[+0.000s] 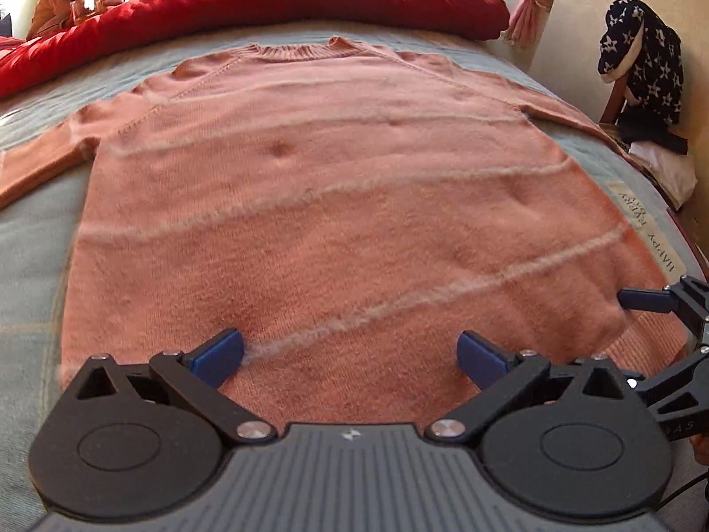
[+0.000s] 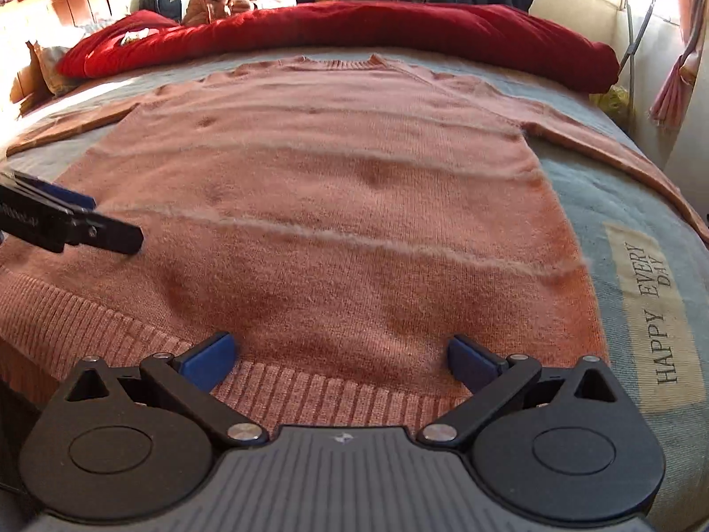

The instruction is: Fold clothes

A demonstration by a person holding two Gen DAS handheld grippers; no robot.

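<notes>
Pink sweater [image 1: 310,204] lies flat, face up on the bed [image 2: 620,204], collar toward the red quilt [image 2: 399,26], sleeves spread out. Left gripper [image 1: 350,352] jaws wide apart over the lower body, holding nothing. Right gripper [image 2: 341,357] jaws wide apart over the ribbed hem [image 2: 336,392], empty; whether either touches the cloth is unclear
</notes>
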